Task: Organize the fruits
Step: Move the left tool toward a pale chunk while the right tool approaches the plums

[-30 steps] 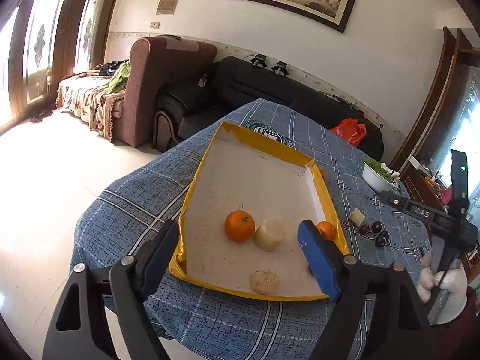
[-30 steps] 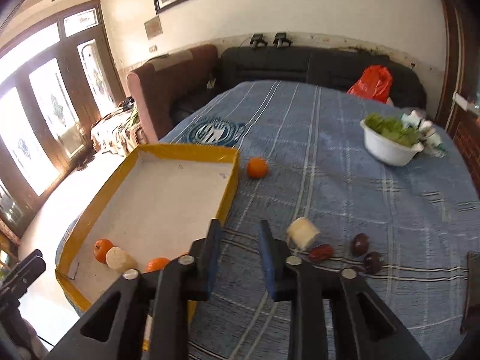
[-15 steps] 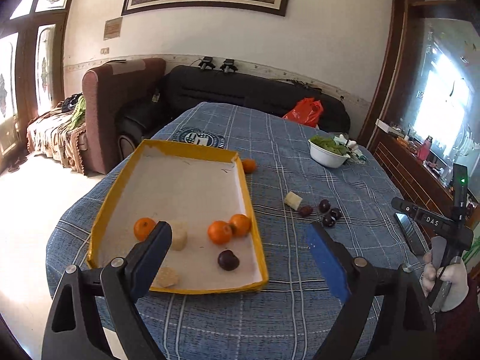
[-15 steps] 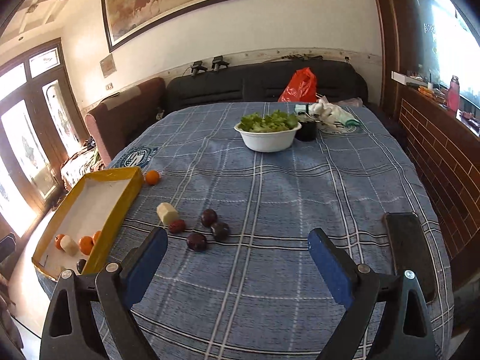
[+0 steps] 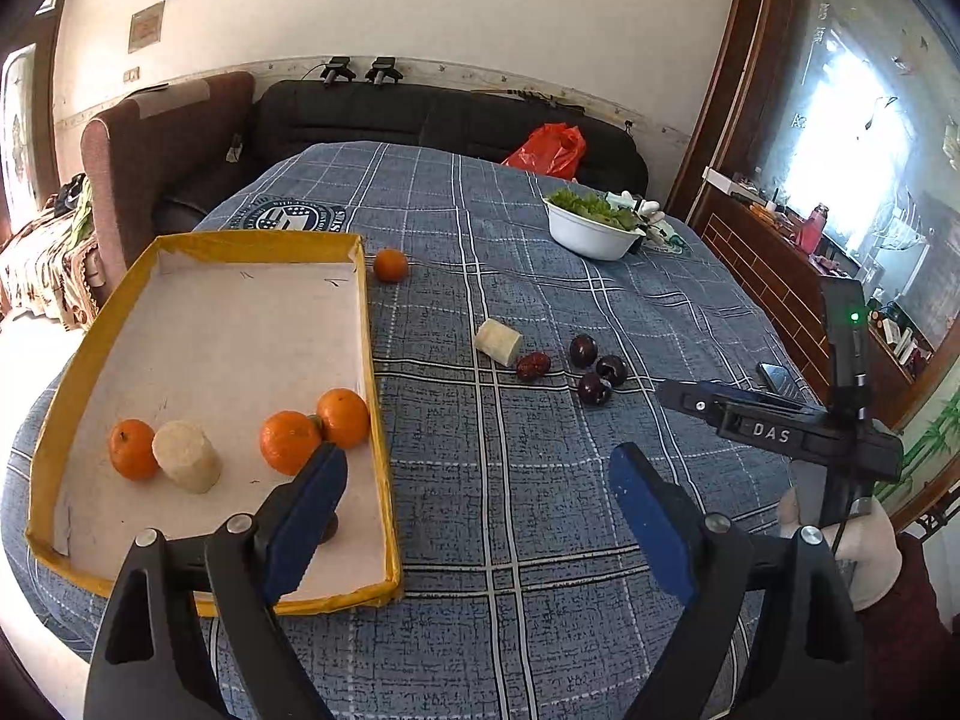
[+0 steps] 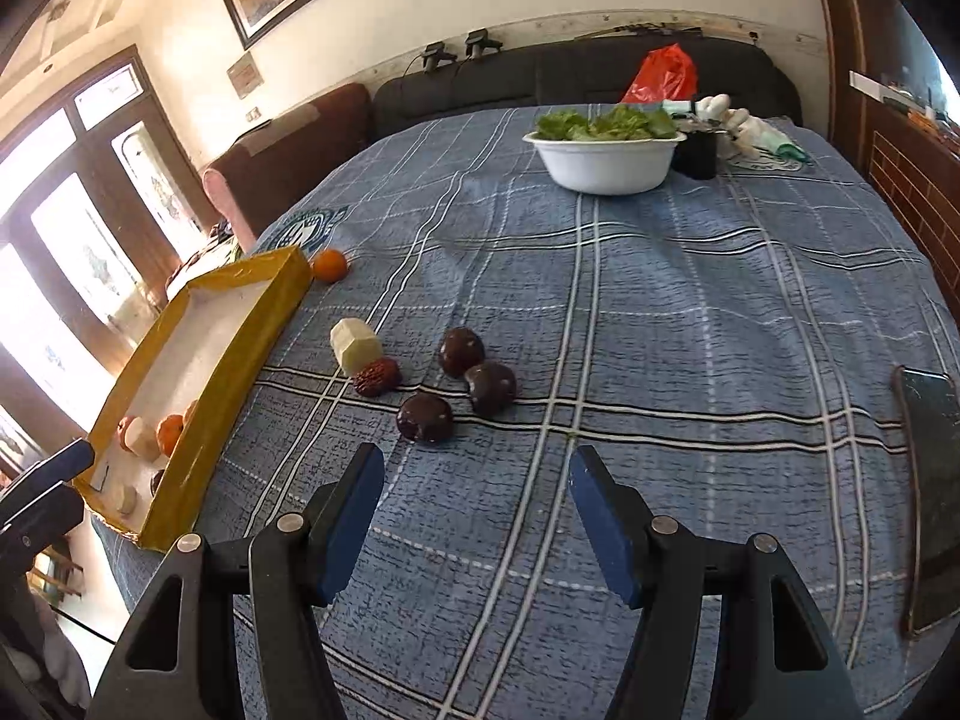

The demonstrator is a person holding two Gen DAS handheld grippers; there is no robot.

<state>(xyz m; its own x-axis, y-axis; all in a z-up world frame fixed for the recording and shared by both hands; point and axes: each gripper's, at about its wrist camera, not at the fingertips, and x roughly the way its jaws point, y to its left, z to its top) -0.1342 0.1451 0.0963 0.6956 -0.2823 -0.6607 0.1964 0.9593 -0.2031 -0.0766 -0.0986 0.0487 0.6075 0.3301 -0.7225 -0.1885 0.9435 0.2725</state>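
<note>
Both sets of tongs are released and empty: the left gripper [image 5: 477,504] over the yellow tray's [image 5: 84,354] near corner, the right gripper [image 6: 477,516] just short of three dark plums [image 6: 461,384]. The left finger [image 5: 306,510] partly hides a dark fruit in the tray, beside three oranges [image 5: 288,441]. A phone [image 6: 933,480] is cut off at the edge. The right gripper's body reads "DAS" [image 5: 771,433].
</note>
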